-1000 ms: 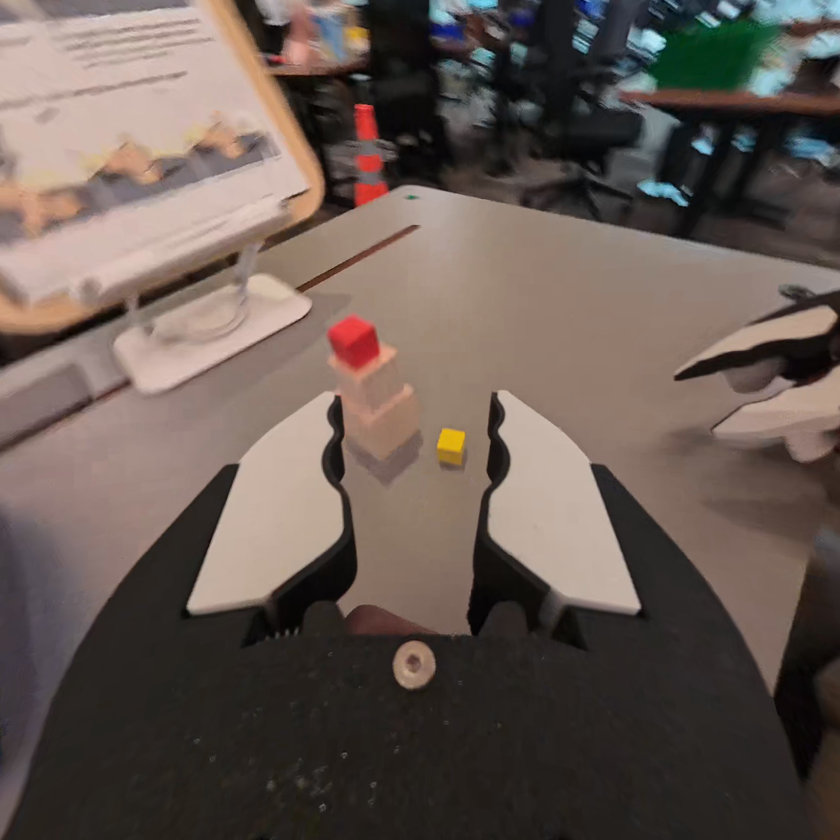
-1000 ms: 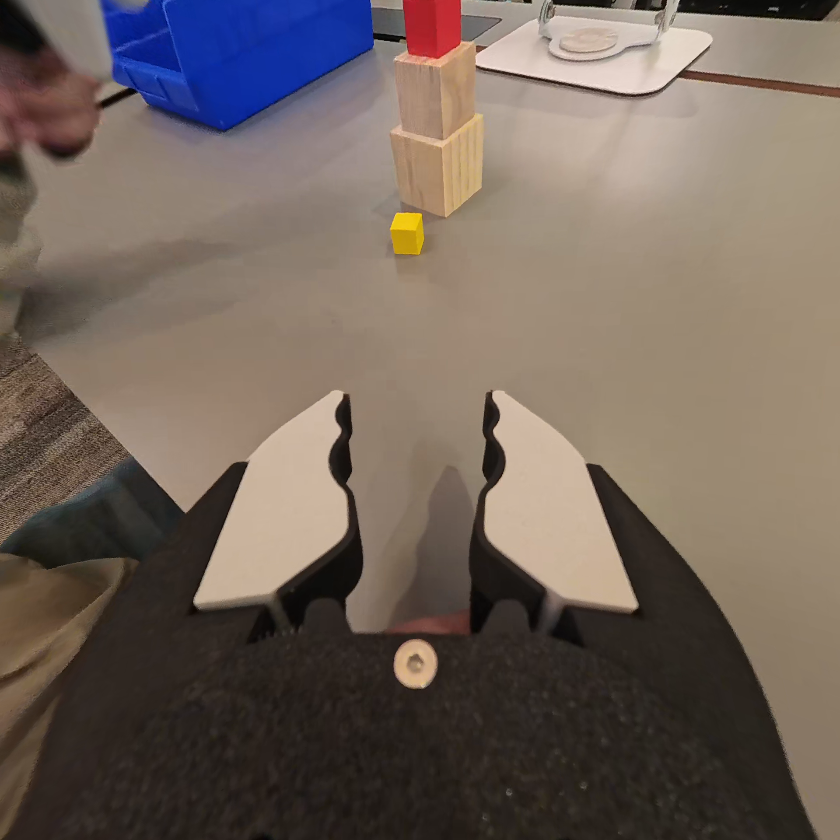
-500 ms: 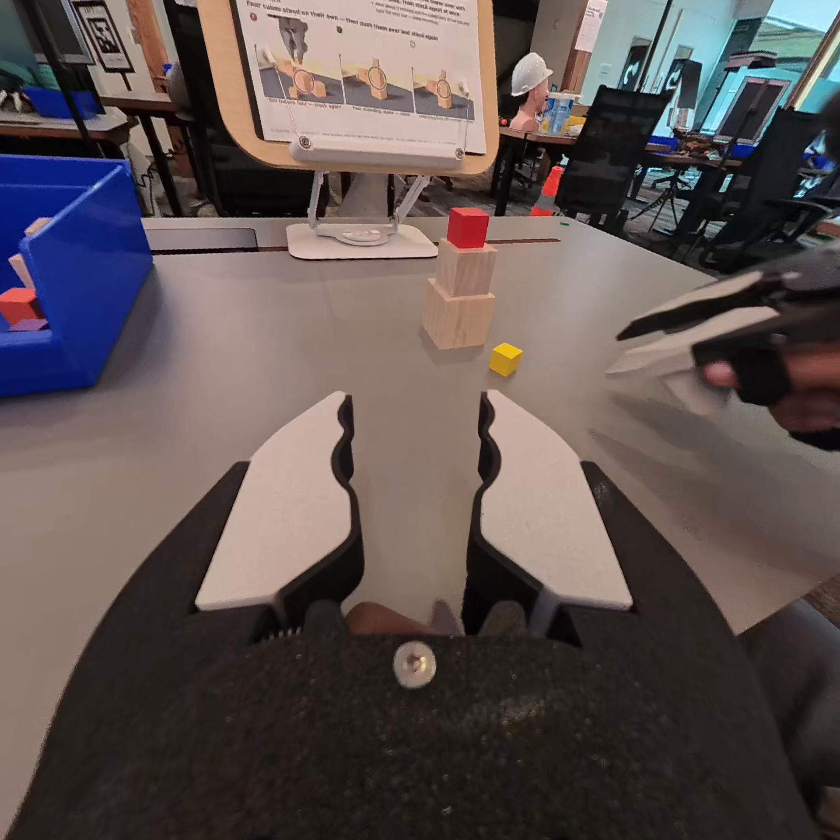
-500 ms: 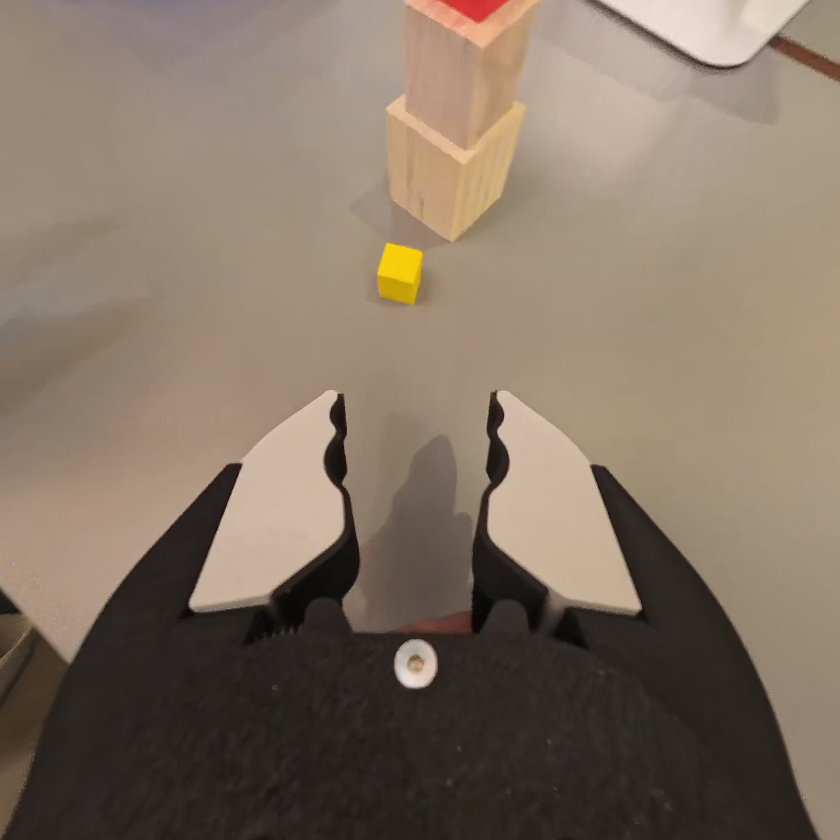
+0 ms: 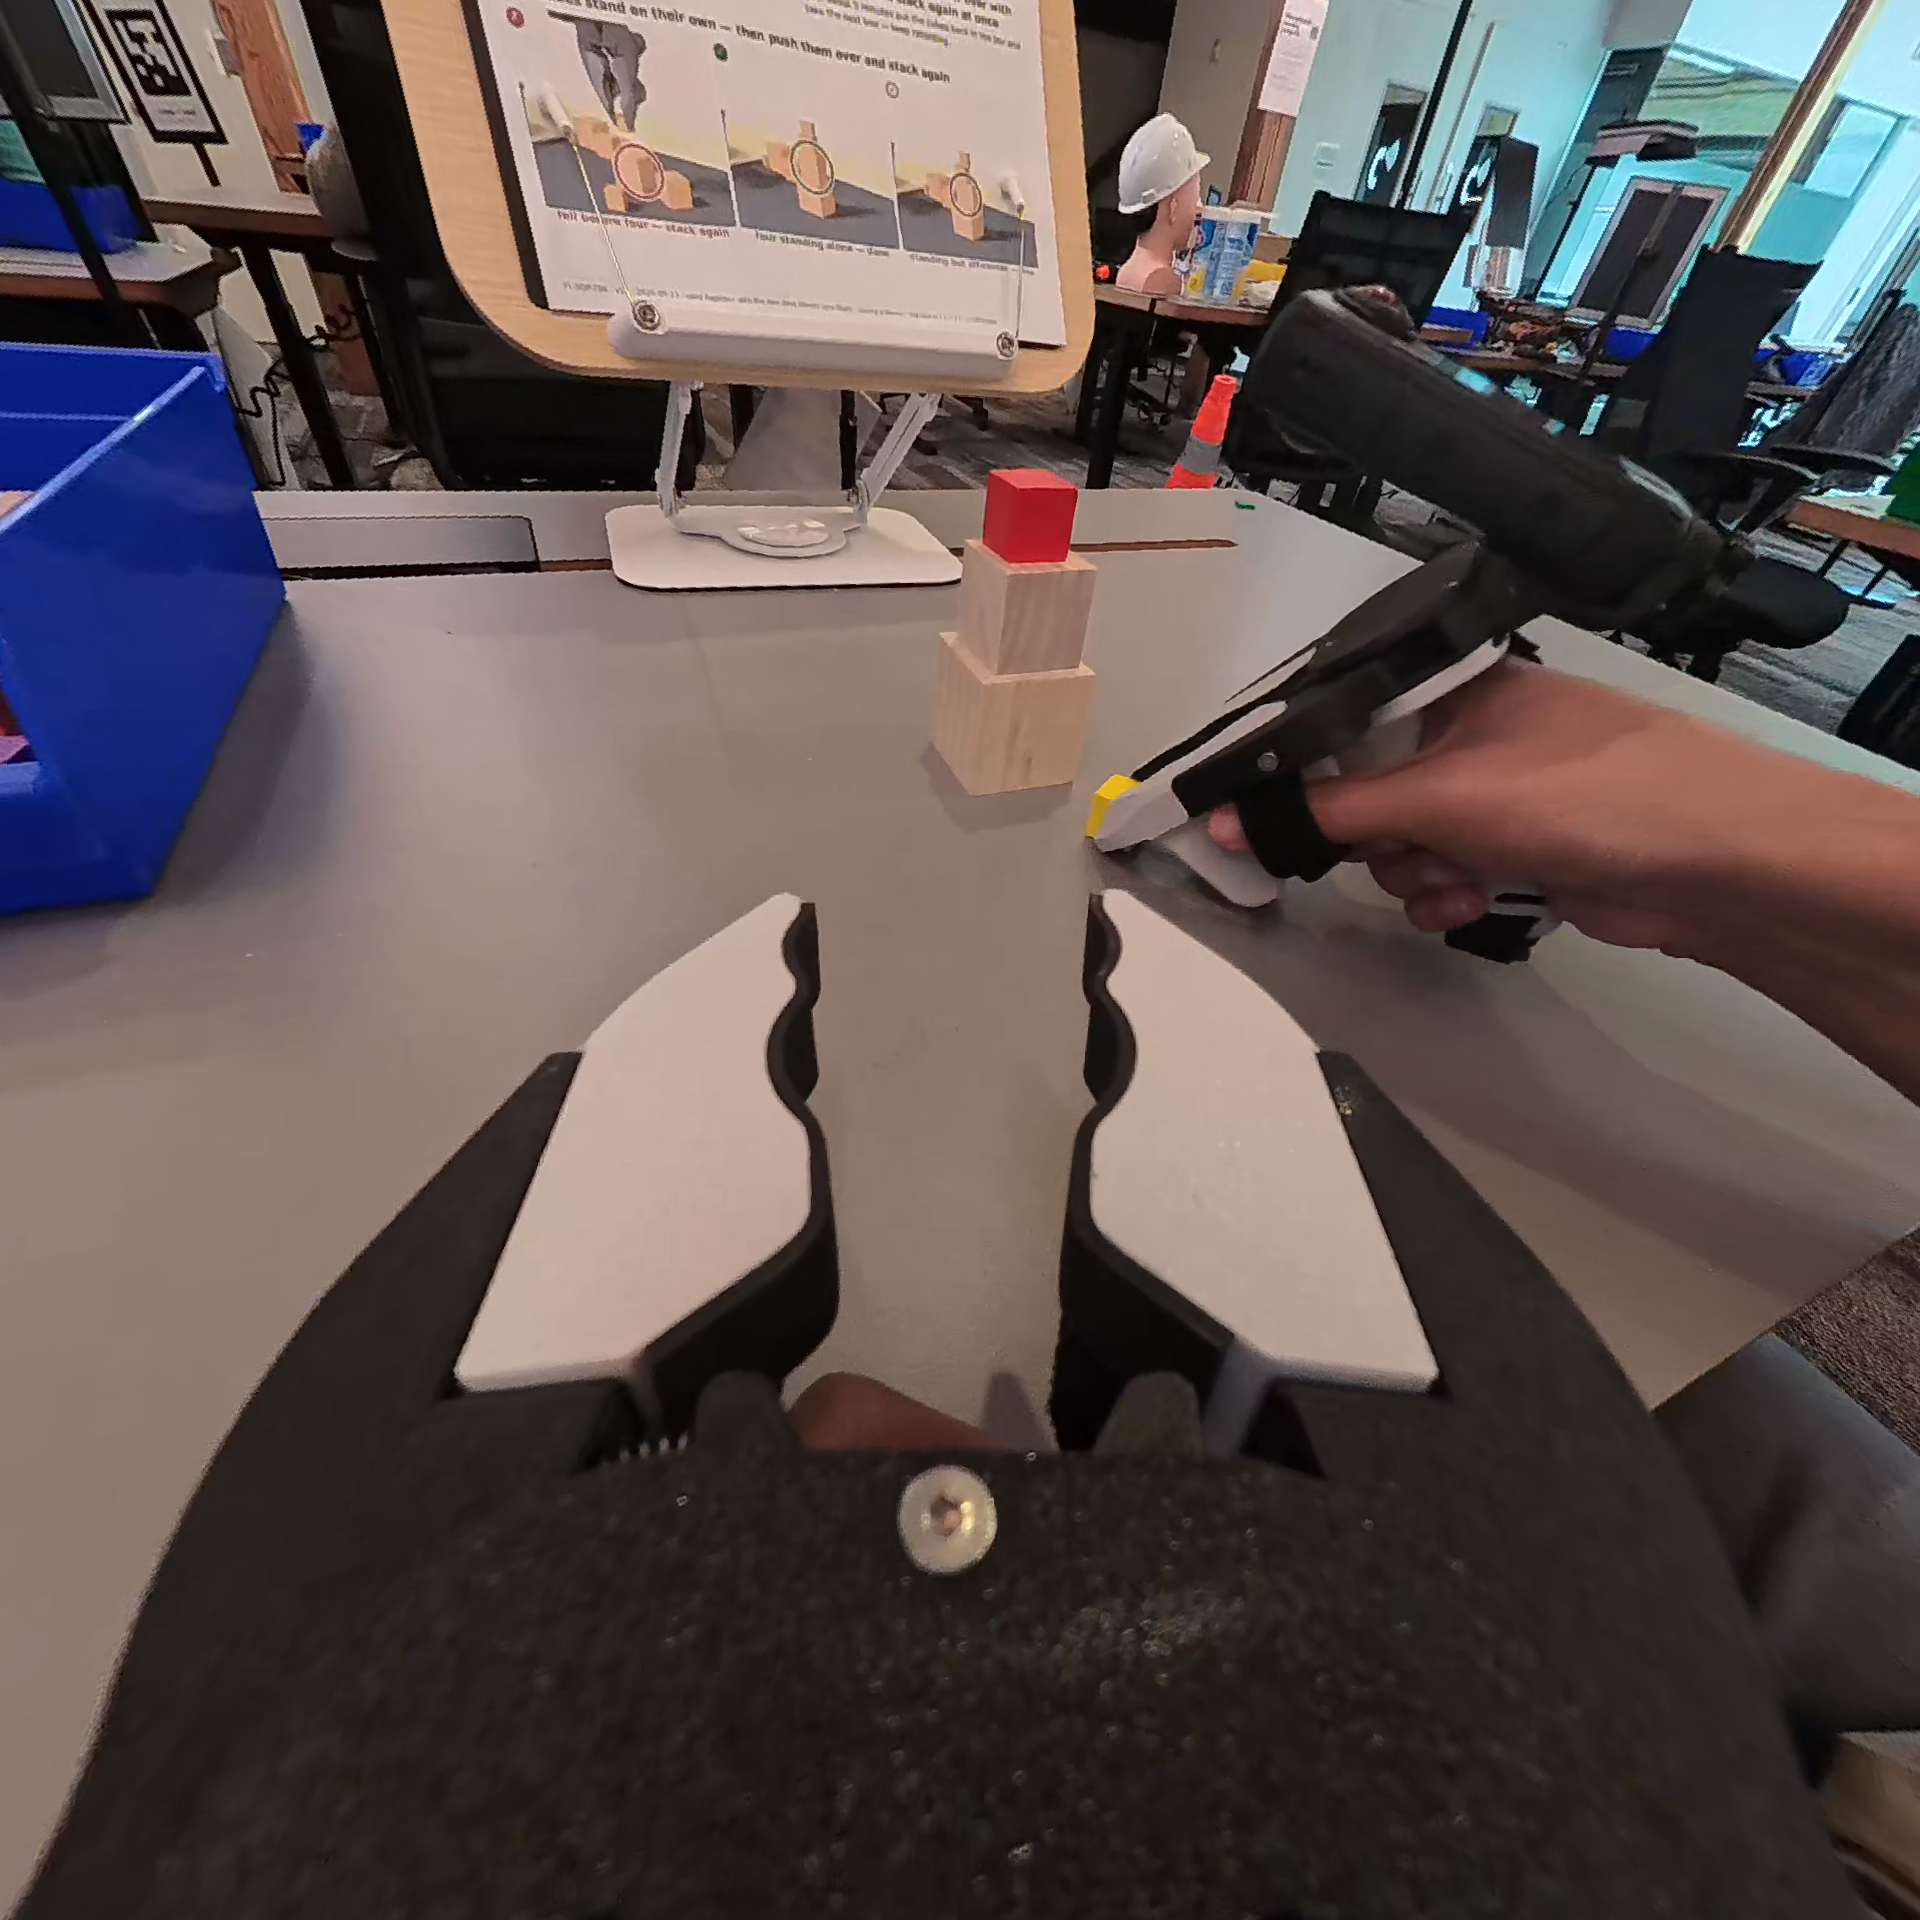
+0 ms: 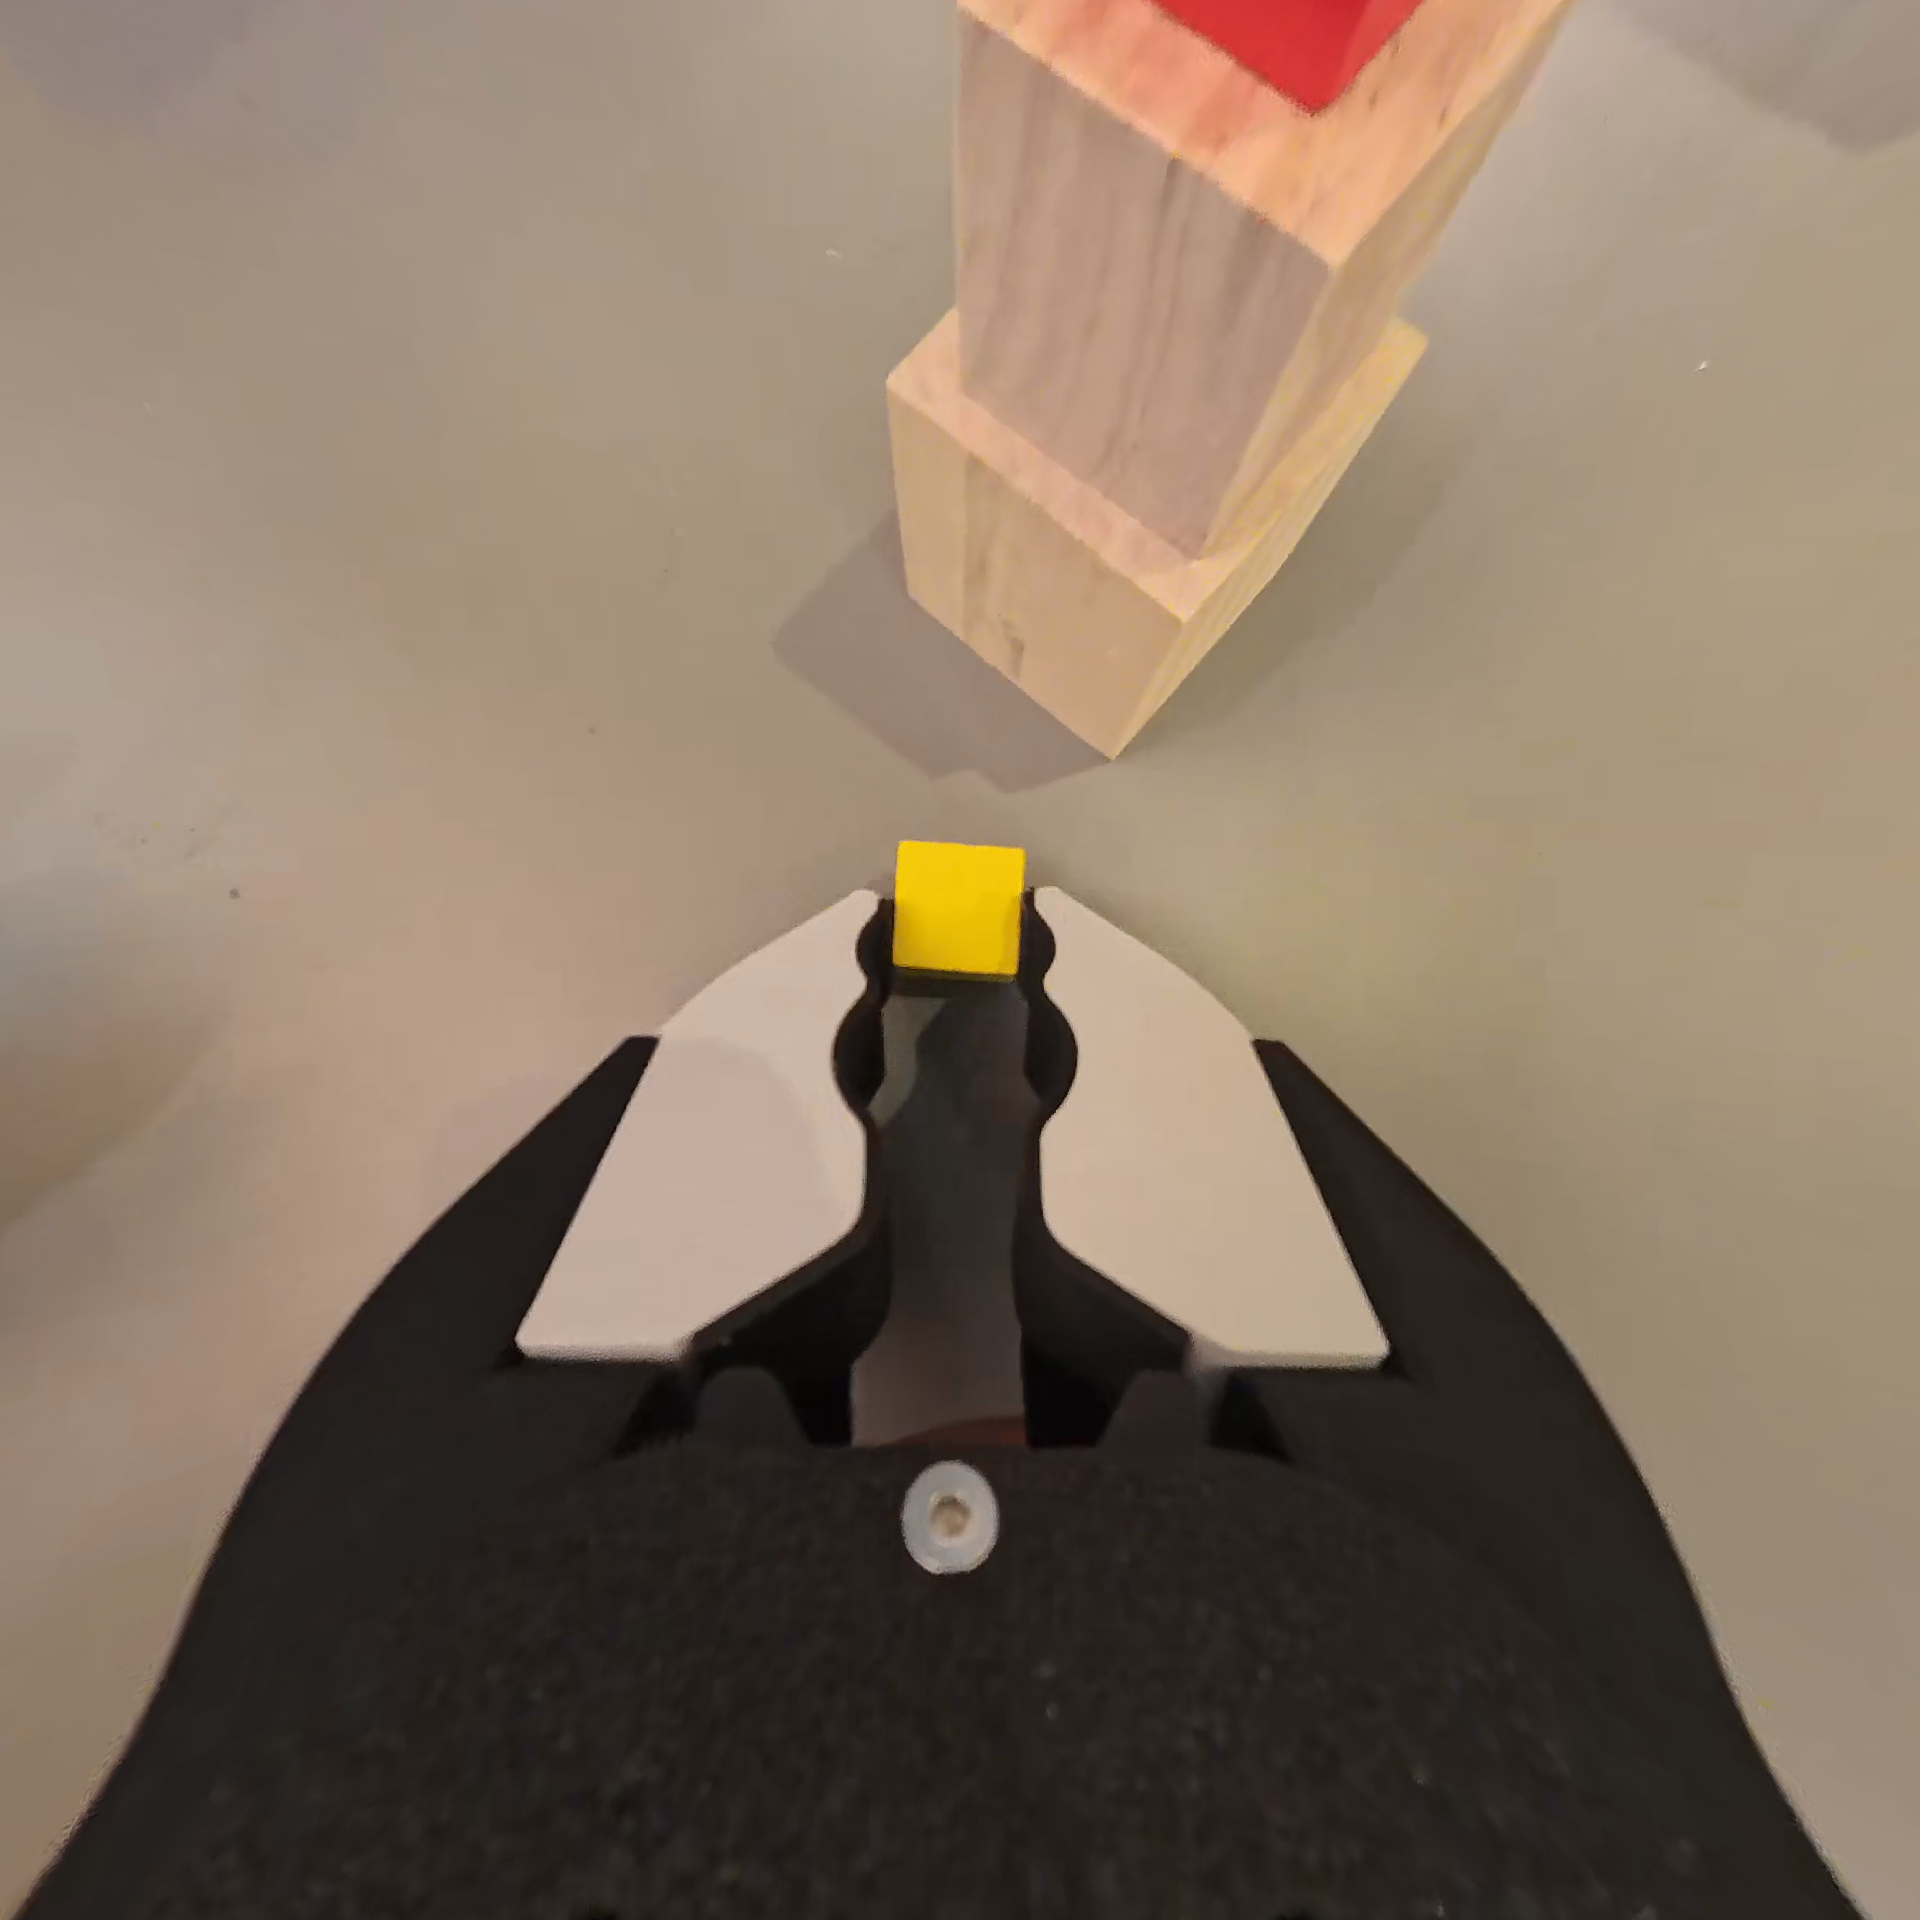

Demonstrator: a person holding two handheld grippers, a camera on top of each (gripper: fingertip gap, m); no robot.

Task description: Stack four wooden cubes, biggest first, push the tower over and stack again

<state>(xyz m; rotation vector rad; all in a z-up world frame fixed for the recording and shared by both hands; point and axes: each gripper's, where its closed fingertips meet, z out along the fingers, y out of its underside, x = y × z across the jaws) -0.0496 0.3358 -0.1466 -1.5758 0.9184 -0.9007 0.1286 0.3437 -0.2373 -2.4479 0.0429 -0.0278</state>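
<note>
I can make out printed lines and captioned pictures on the instruction sheet (image 5: 769,156) on its stand (image 5: 779,540), far centre. A black-and-white square marker (image 5: 171,73) hangs far left.

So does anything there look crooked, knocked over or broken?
Nothing is damaged or spilled. The tower is slightly askew: the middle wooden cube sits twisted and off-centre on the biggest wooden cube, the red cube on top. The yellow cube is pinched in the right gripper.
</note>
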